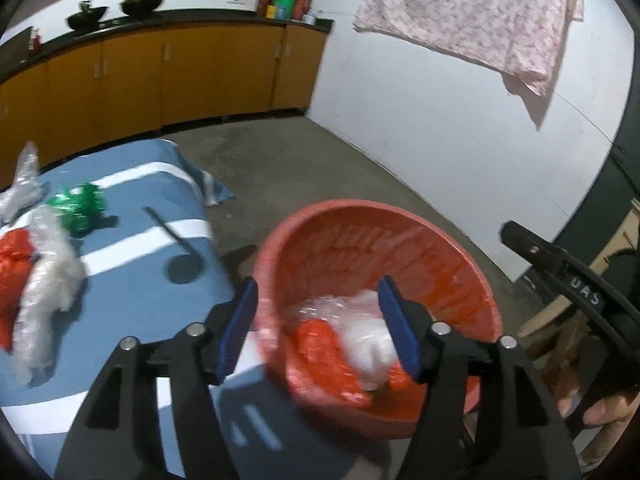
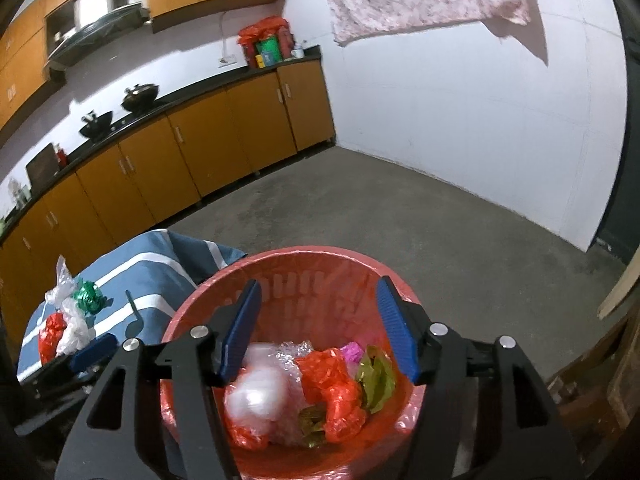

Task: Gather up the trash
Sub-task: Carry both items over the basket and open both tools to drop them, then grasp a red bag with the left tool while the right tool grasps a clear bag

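Red bin (image 2: 372, 268) holding crumpled white, red and green wrappers (image 2: 320, 392) sits below both tongs, left (image 1: 318, 326) and right (image 2: 318, 326), each spread wide and empty, while more wrappers (image 1: 44, 264) lie on the blue striped tabletop (image 1: 132, 280) beside it.

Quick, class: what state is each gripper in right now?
Left gripper: open, holding nothing, above the red plastic bin.
Right gripper: open, holding nothing.

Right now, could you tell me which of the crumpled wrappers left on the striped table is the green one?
The shiny green foil wrapper, lying farthest back beside the clear plastic bag. The other pieces are the red wrapper and the clear bubble wrap.
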`<state>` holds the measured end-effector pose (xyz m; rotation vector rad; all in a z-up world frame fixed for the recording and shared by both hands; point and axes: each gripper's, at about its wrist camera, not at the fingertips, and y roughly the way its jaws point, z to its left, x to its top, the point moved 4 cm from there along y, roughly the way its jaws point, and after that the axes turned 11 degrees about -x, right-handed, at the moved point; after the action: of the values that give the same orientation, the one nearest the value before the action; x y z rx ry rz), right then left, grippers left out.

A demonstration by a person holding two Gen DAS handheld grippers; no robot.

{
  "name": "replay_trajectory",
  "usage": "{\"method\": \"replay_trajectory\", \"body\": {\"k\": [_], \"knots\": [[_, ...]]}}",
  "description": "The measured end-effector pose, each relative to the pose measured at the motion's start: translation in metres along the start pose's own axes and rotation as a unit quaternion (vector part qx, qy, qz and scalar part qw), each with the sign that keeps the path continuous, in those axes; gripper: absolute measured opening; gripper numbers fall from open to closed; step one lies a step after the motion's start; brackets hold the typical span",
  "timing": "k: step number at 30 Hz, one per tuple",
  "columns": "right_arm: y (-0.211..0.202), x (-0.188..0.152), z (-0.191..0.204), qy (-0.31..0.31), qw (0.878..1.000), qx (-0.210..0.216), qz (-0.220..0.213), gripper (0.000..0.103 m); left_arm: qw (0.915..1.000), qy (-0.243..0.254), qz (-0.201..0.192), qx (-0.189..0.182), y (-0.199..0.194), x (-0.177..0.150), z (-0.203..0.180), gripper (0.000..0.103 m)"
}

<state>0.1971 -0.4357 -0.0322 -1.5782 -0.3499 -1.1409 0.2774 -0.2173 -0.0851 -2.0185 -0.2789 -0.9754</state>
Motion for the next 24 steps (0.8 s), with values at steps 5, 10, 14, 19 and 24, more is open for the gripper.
{"method": "replay_trajectory", "body": {"k": [5, 10, 14, 19, 24], "knots": [[-0.014, -0.004, 0.047, -0.047, 0.997, 0.052, -0.008, 0.060, 0.9966, -0.016, -0.040, 0.070, -0.049, -0.003, 0.048, 0.068], [-0.029, -0.025, 0.124, -0.102, 0.987, 0.124, 0.001, 0.060, 0.9819, -0.035, -0.076, 0.170, -0.111, -0.018, 0.111, 0.071], [-0.035, -0.044, 0.181, -0.125, 0.977, 0.170, 0.018, 0.060, 0.9639, -0.056, -0.091, 0.244, -0.159, -0.031, 0.162, 0.073], [-0.040, -0.063, 0.243, -0.153, 0.967, 0.203, 0.034, 0.060, 0.9426, -0.089, -0.099, 0.306, -0.210, -0.049, 0.219, 0.075], [-0.030, -0.078, 0.287, -0.147, 0.964, 0.211, 0.071, 0.060, 0.9306, -0.113, -0.108, 0.331, -0.238, -0.060, 0.247, 0.076]]}}
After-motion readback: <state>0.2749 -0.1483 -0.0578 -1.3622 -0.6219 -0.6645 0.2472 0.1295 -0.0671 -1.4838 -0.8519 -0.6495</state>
